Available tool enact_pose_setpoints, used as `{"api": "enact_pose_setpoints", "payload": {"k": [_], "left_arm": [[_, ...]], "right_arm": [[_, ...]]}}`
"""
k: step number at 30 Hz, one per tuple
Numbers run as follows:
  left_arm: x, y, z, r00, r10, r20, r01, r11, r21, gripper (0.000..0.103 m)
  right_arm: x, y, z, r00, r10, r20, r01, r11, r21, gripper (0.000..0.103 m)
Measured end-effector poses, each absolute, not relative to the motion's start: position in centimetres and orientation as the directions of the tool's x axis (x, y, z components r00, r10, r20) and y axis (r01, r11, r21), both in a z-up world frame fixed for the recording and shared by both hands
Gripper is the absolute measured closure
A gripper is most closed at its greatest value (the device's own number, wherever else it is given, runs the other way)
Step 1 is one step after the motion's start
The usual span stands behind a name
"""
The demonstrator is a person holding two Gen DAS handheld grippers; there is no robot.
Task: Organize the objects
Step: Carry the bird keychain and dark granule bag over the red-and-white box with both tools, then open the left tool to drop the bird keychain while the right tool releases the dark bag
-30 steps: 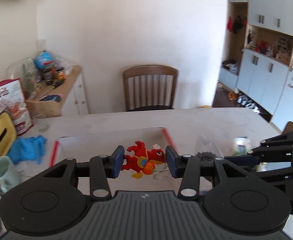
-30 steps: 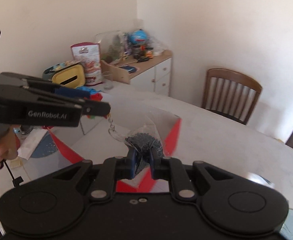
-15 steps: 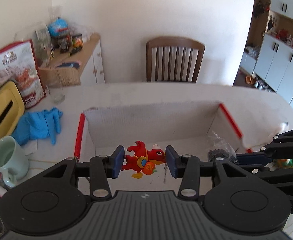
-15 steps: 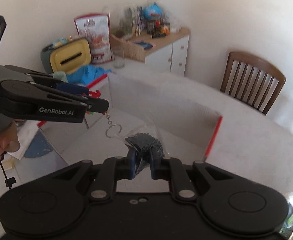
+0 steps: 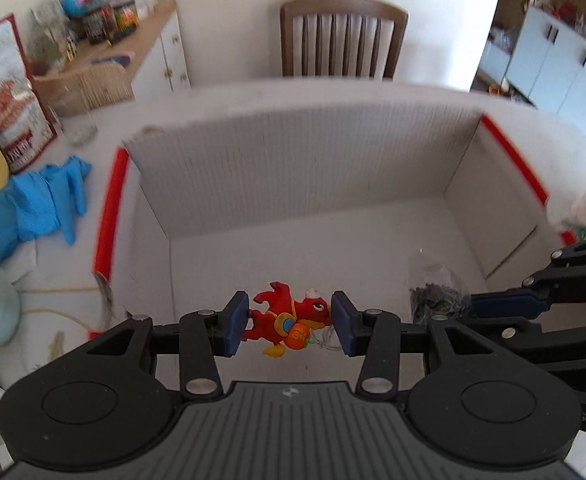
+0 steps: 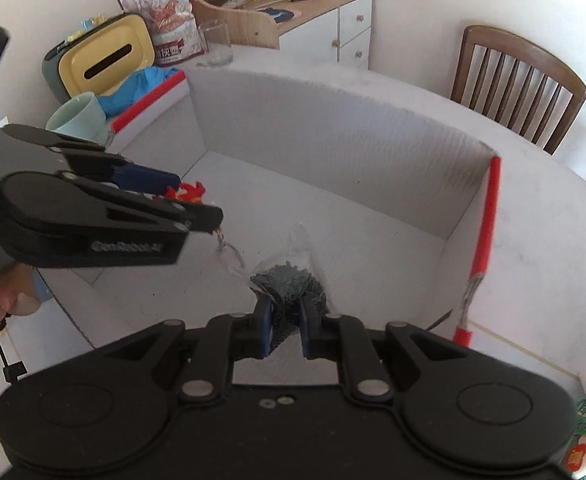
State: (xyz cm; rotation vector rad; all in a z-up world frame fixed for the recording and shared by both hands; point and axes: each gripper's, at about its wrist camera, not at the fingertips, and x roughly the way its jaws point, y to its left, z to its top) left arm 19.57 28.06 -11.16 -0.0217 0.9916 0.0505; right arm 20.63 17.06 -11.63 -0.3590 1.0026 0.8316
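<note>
A red toy keychain figure point(image 5: 289, 318) with an orange belly sits pinched between the blue pads of my left gripper point(image 5: 289, 323), its metal ring point(image 6: 231, 254) dangling below. My right gripper point(image 6: 285, 326) is shut on a clear plastic bag of small dark beads point(image 6: 289, 280). Both grippers hang over the inside of a white cardboard box point(image 5: 301, 168) with red-edged flaps, and both point steeply down. In the right wrist view the left gripper point(image 6: 189, 208) is at the left, with the red toy point(image 6: 187, 192) showing at its tip. The bead bag point(image 5: 433, 296) shows at the right of the left wrist view.
Left of the box lie blue gloves point(image 5: 41, 204), a pale green mug point(image 6: 81, 118), a yellow tissue box point(image 6: 105, 56), a drinking glass point(image 6: 217, 44) and a red-printed bag point(image 6: 157, 12). A wooden chair point(image 5: 341, 36) and a cluttered sideboard point(image 6: 317, 4) stand behind the table.
Both grippers have sunk and tipped downward over the box, whose floor now fills the views. The toy and the bead bag stay held as before.
</note>
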Motion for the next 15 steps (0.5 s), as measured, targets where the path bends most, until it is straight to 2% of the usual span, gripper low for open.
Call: {"api": "enact_pose_setpoints", "payload": {"k": [13,15], "left_arm": [[21.1,27.0,-12.4,0.390,0.036,-0.920,0.017,0.999,0.046,0.057],[21.0,27.0,-12.4,0.389,0.045,-0.920,0.020,0.998,0.057,0.057]], "right_arm": [[21.2,17.6,-13.4,0.221,0.405,-0.887,-0.729,0.673,0.126,0.090],[21.1,17.5,-13.4,0.216,0.406,-0.888,-0.732,0.669,0.128,0.085]]}}
